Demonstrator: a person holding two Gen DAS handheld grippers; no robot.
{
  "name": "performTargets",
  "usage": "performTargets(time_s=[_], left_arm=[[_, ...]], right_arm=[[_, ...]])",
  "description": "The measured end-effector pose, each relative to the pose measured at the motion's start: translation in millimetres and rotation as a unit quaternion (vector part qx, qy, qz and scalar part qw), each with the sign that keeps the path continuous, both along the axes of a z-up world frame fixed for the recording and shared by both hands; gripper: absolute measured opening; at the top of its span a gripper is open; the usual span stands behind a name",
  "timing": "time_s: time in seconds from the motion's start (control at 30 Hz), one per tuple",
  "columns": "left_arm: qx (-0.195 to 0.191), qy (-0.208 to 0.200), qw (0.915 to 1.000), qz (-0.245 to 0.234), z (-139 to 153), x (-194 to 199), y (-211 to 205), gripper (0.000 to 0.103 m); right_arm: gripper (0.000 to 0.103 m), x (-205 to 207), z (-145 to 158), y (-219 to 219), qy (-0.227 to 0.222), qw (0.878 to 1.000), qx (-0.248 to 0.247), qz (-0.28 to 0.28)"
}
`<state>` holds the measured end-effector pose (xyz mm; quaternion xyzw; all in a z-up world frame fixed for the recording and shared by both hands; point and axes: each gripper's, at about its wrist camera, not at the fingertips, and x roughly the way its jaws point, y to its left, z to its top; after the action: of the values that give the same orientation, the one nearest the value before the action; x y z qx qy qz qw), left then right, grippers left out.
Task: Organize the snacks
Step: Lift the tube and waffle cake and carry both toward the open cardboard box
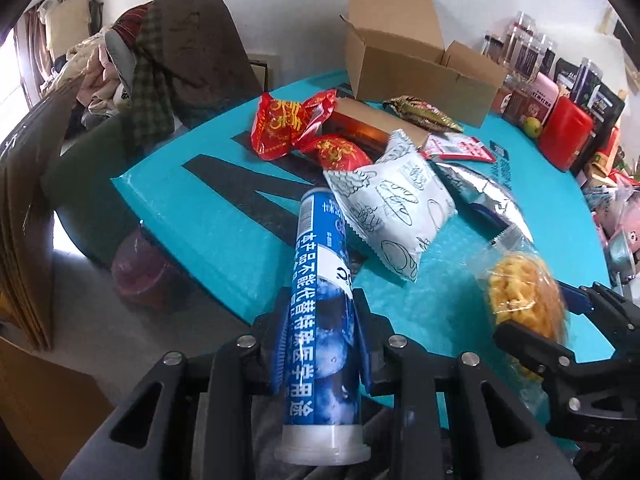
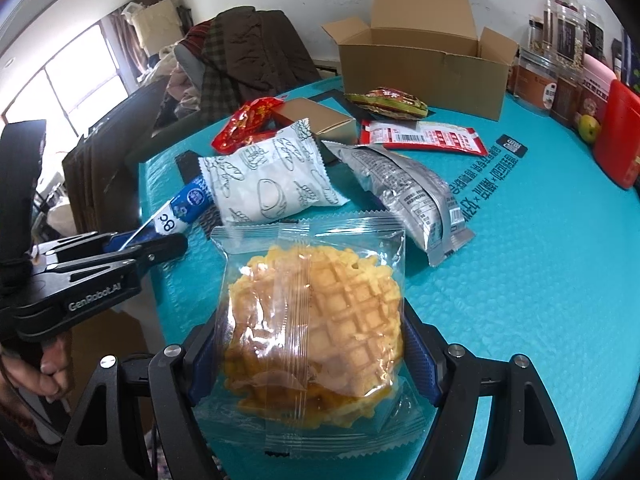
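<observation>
My left gripper (image 1: pixel 322 296) is shut on a blue tube with a white cap (image 1: pixel 320 264), held tilted above the near edge of the teal table (image 1: pixel 192 208). My right gripper (image 2: pixel 312 324) is shut on a clear bag with a yellow waffle bun (image 2: pixel 320 304), both blue pads pressing its sides. In the right wrist view the left gripper (image 2: pixel 160 244) and the tube (image 2: pixel 180 208) show at the left. A pile of snack packets lies mid-table: a white bread-print packet (image 2: pixel 268 176), a silver packet (image 2: pixel 408 196), red packets (image 1: pixel 288 124).
An open cardboard box (image 2: pixel 424 64) stands at the table's far side, with a small brown box (image 2: pixel 316 120) and a flat red-white packet (image 2: pixel 424 136) before it. Jars and a red container (image 2: pixel 620 132) line the right edge. A clothes-draped chair (image 2: pixel 248 56) stands behind left.
</observation>
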<state>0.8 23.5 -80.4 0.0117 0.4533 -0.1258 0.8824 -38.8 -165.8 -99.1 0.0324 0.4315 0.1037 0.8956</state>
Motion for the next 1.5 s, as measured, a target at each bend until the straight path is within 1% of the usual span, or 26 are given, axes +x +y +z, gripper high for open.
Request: performTargets(time_s=[0.1,0.17,0.3,0.47,0.7,0.9,1.07,1.2,1.43,1.5], left_arm=[[-0.007,-0.007,0.9999,-0.003,6,-8,1,0.028],[-0.003,-0.013,0.9999,-0.003,7,-11,0,0.028],[-0.024,-0.012,0.9996,-0.005,11,-17,4,0.028],[-0.029,-0.039,0.9988,-0.005,28,-26,7,0.028],[-0.032,-0.060,0.9977,-0.006,45,-23,5,0.028],[-0.037,-0.079,0.9960,-0.019,64,-14,-5,0.028],[-0.042,-0.086,0.9949,-0.034,77,-2,-16,0.028],[-0.047,-0.091,0.9935,-0.049,86,11,-25,0.028],[-0.059,-0.109,0.9896,-0.073,103,39,-42,0.028],[-0.063,-0.114,0.9884,-0.079,107,46,-47,0.028]], right_arm=[[0.077,-7,4,2,-0.009,1.000,-0.001,0.002],[0.077,-12,7,4,-0.015,1.000,0.001,0.003],[0.077,-20,12,7,-0.024,1.000,-0.002,0.003],[0.077,-31,21,7,-0.039,0.999,0.000,-0.002],[0.077,-33,32,5,-0.051,0.999,0.004,-0.006],[0.077,-27,44,-1,-0.062,0.998,0.007,-0.011],[0.077,-18,56,-8,-0.071,0.997,0.003,-0.021],[0.077,-7,67,-16,-0.077,0.997,-0.001,-0.028],[0.077,18,91,-27,-0.093,0.995,-0.022,-0.032],[0.077,27,98,-32,-0.098,0.994,-0.021,-0.034]])
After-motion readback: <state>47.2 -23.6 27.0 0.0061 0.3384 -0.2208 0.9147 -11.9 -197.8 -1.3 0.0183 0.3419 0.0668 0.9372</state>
